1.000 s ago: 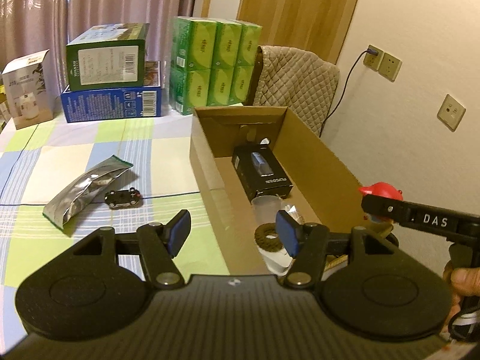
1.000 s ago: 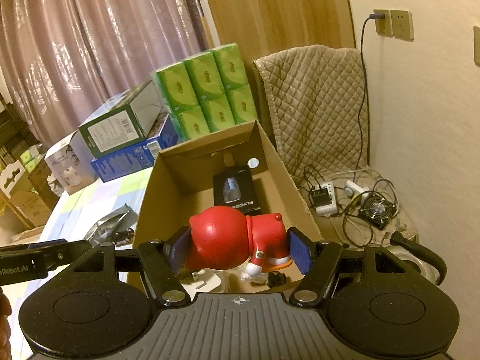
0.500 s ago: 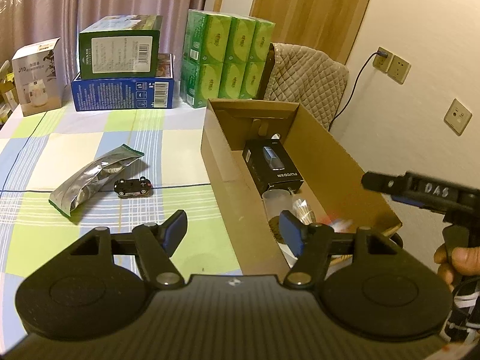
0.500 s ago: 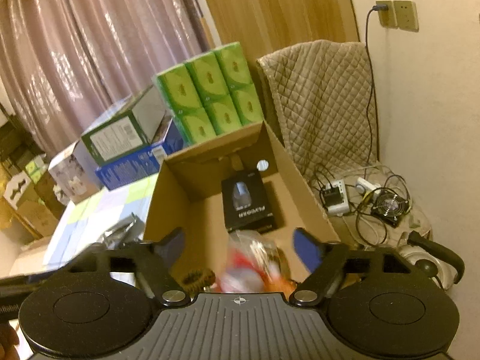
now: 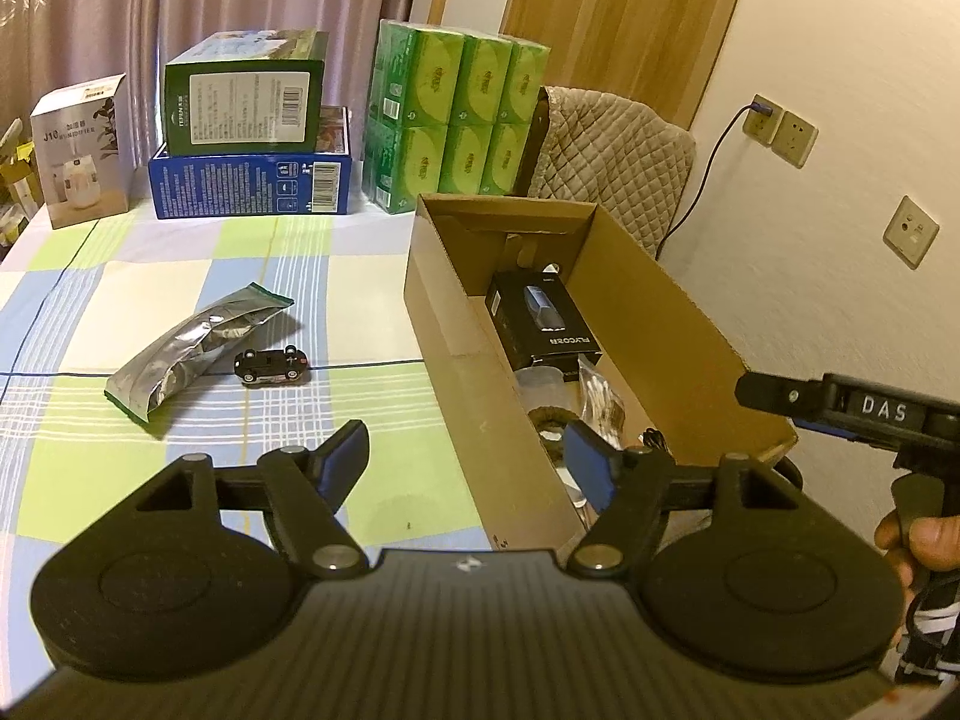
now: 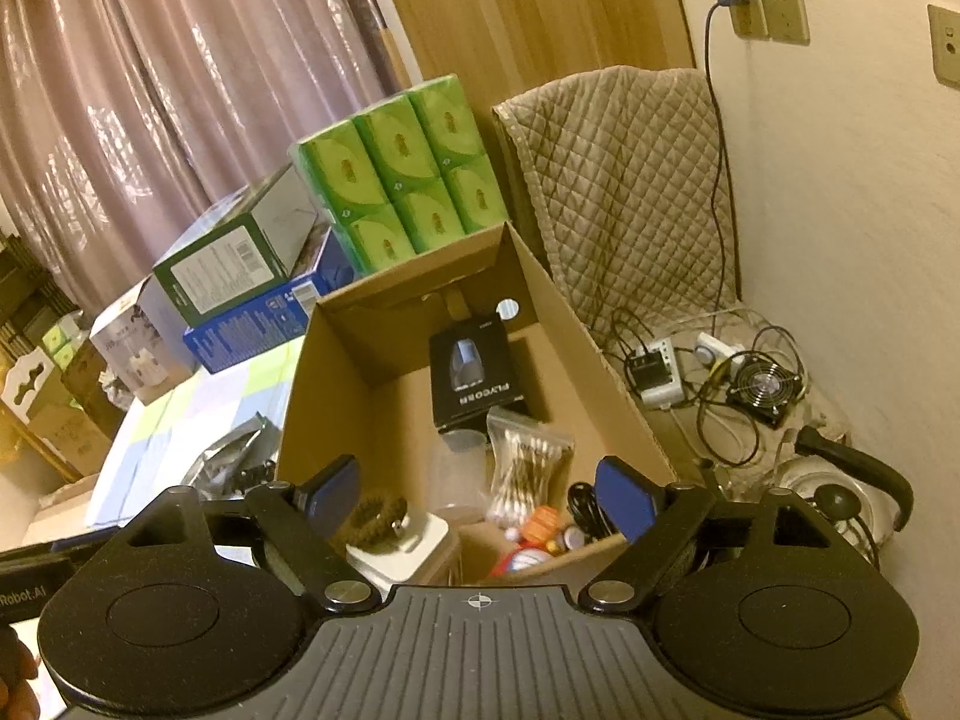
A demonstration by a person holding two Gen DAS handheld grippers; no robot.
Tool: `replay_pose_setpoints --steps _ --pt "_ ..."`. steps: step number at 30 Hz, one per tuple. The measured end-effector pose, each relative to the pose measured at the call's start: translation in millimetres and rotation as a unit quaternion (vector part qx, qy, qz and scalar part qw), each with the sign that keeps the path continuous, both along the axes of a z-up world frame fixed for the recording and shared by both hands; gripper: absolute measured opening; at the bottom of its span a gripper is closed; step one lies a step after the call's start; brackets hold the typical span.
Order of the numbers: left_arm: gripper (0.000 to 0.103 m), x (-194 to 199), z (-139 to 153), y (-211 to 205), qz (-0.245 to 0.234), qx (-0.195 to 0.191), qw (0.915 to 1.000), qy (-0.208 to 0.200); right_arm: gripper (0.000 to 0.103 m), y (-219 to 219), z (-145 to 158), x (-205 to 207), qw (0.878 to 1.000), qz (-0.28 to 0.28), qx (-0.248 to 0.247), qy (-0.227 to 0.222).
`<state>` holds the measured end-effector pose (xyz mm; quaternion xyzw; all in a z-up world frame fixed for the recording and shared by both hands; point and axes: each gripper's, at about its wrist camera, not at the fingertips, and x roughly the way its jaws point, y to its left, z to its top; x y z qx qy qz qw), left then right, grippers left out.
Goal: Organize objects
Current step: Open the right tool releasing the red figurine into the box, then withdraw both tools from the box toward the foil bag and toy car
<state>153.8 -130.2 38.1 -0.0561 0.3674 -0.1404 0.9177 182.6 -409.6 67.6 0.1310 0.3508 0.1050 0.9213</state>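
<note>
1. Cardboard box (image 5: 672,324) stands on the right edge of your table (image 5: 372,240), open at the top, its long axis running from your grippers away toward the quilted chair (image 5: 606,150) at about 12 o'clock.
2. Inside it, a black mouse package (image 6: 474,378) lies flat at the far end, its length along the box's own axis and its printed name at the end nearer you.
3. Nearer you in the box lie a clear bag of cotton swabs (image 6: 525,468), a brown hair tie (image 6: 375,519) on a white item, a clear cup (image 6: 459,462) and a black cable (image 6: 585,507).
4. A red toy figure (image 6: 534,546) lies in the near corner of the box, just below your right gripper; which way it points cannot be told, since only part of it shows.
5. Your right gripper (image 6: 477,501) hovers over the near end of the box, fingers spread wide and holding nothing.
6. Your left gripper (image 5: 468,459) hangs above the table at the box's left wall, fingers also wide and empty.
7. On the table, at about 10 o'clock from the left gripper, a silver foil pouch (image 5: 192,354) lies with its long axis slanting up to the right, green-edged top toward the box.
8. A small black toy car (image 5: 271,365) sits just beside the pouch, lengthwise across your view.
</note>
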Motion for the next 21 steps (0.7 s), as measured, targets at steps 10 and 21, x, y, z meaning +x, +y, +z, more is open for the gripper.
replay_pose_setpoints --steps 10,21 --pt "0.069 -14 9 14 0.009 -0.001 0.9999 -0.007 0.083 13 7 -16 1.000 0.012 -0.012 0.000" --pt "0.074 -28 12 43 0.028 -0.004 0.9996 -0.010 0.083 34 20 -25 0.999 0.029 -0.019 -0.010"
